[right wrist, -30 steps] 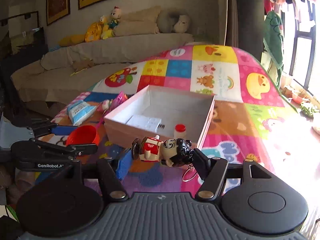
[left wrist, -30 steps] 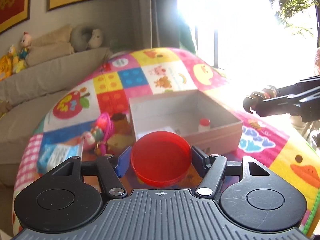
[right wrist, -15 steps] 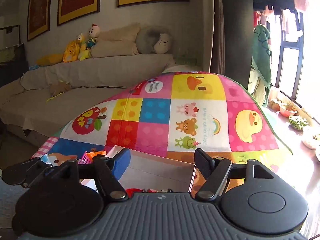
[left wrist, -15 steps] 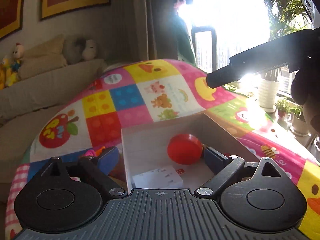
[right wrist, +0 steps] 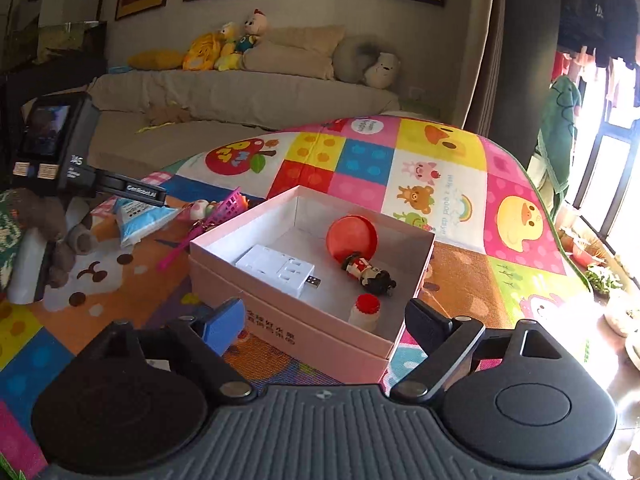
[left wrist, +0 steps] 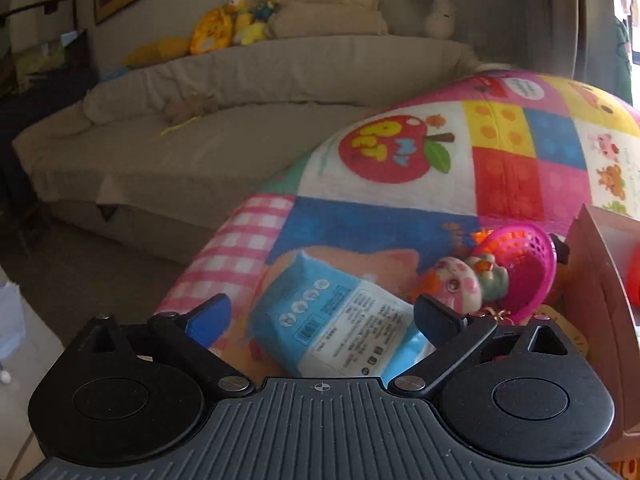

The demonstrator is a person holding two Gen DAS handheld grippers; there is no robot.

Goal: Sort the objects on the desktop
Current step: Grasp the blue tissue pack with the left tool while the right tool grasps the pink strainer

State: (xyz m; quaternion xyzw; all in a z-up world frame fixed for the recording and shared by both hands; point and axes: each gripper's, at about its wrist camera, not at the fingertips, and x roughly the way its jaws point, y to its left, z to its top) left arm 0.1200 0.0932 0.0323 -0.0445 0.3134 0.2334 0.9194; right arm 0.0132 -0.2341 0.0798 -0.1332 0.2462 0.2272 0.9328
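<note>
Holding my left gripper point(left wrist: 322, 314) spread wide and empty over the blue tissue pack point(left wrist: 338, 318), low in the frame's middle. Just right of it sit the pink piggy toy point(left wrist: 460, 284) and the pink basket point(left wrist: 524, 268) (touching each other), hard against the box wall. My right gripper point(right wrist: 326, 326) also gapes empty, above the pink box point(right wrist: 320, 336) at centre frame, which holds the red lid point(right wrist: 351, 238), doll figure point(right wrist: 370, 272), white adapter point(right wrist: 276, 268) and little bottle point(right wrist: 363, 310).
</note>
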